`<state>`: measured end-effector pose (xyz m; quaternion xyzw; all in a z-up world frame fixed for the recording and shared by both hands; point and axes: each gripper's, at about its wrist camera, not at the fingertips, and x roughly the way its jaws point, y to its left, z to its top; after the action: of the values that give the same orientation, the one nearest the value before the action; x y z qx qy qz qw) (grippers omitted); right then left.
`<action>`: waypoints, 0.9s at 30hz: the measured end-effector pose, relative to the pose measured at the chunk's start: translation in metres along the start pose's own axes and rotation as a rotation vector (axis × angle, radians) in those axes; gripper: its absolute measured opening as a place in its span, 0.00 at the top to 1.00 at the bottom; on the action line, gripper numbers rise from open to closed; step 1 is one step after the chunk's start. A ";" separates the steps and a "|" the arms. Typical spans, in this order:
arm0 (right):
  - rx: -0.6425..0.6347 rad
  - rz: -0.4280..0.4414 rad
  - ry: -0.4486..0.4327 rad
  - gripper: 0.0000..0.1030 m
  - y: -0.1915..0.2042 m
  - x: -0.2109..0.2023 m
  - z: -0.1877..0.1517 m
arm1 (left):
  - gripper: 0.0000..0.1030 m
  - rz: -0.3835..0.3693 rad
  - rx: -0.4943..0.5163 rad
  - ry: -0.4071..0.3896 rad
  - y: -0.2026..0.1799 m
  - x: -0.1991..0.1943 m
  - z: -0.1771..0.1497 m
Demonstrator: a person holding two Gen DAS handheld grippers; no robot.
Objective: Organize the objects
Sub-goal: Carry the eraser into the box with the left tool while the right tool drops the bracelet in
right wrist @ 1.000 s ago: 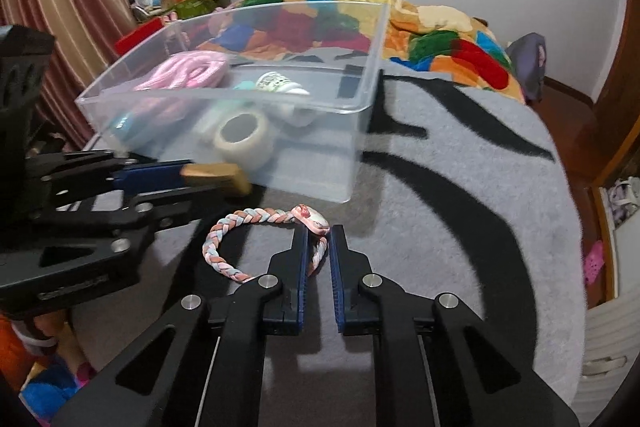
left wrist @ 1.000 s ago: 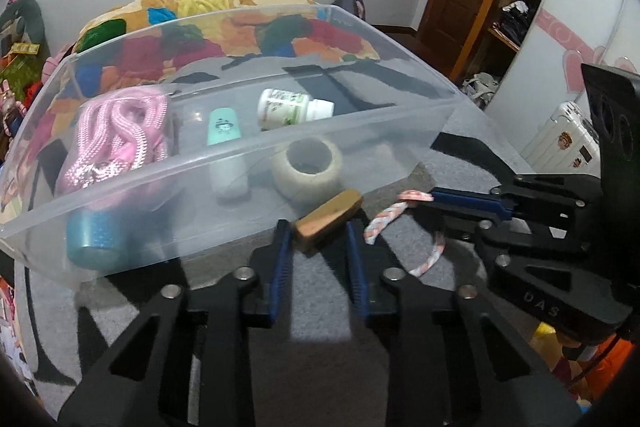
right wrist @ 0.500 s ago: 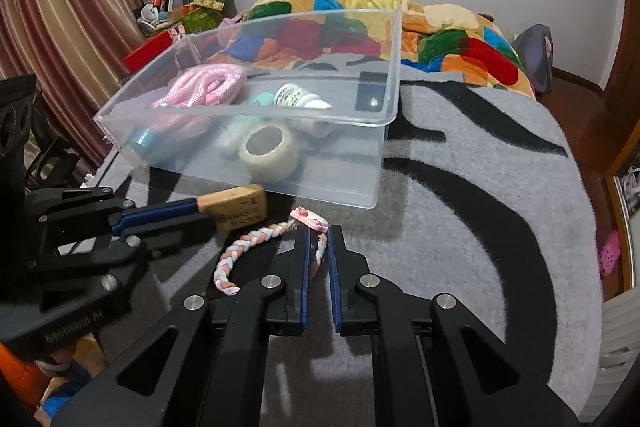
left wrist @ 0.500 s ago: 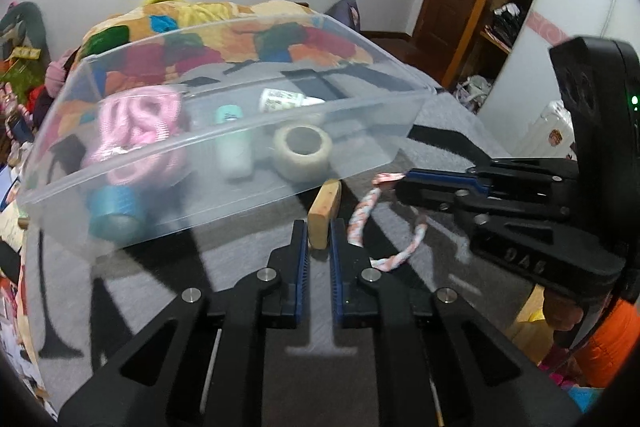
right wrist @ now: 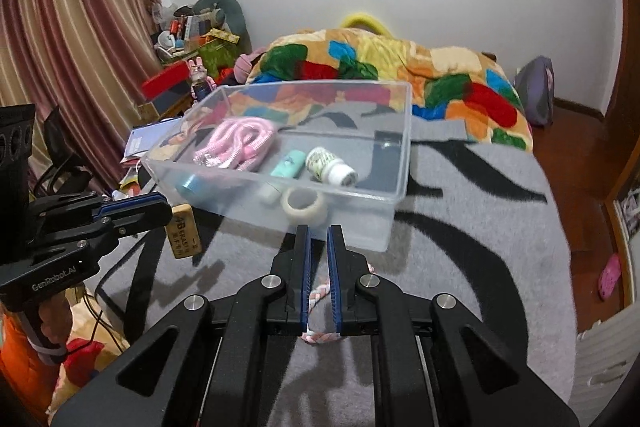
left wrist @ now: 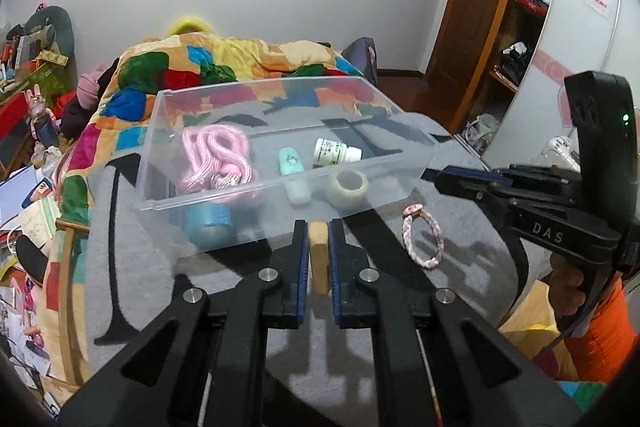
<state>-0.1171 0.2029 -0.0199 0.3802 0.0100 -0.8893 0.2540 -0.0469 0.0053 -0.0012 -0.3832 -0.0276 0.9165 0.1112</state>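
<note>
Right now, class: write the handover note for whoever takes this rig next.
Left claw: shut on the tan eraser, held above the grey blanket before the clear bin.
Right claw: narrowly parted, empty, over the braided bracelet lying on the blanket.
Done: pink rope, pill bottle, mint tube, blue tape roll and white tape roll are in the bin.
Left: bin the eraser and the bracelet.

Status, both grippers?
Left gripper shut on eraser, short of bin. Right gripper empty, jaws slightly apart, above bracelet on blanket. Nothing blocking bin.
</note>
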 end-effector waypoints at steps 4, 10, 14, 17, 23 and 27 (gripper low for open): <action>0.006 0.006 0.034 0.91 -0.001 0.005 -0.004 | 0.91 0.016 -0.010 0.032 0.006 0.005 -0.010; 0.034 -0.065 0.095 0.48 -0.015 0.022 -0.022 | 0.63 0.029 -0.049 0.109 0.020 0.020 -0.033; 0.061 -0.071 0.153 0.48 -0.021 0.041 -0.028 | 0.52 0.050 -0.057 0.154 0.025 0.036 -0.042; 0.068 -0.084 0.178 0.47 -0.020 0.055 -0.030 | 0.47 0.073 -0.055 0.153 0.027 0.044 -0.043; 0.023 -0.129 0.153 0.75 -0.005 0.062 -0.026 | 0.48 0.102 -0.049 0.131 0.023 0.061 -0.031; 0.015 -0.095 0.140 0.81 -0.002 0.056 -0.028 | 0.77 0.097 -0.057 0.116 0.024 0.061 -0.031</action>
<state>-0.1316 0.1855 -0.0787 0.4422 0.0392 -0.8718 0.2072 -0.0712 -0.0058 -0.0686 -0.4396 -0.0288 0.8959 0.0571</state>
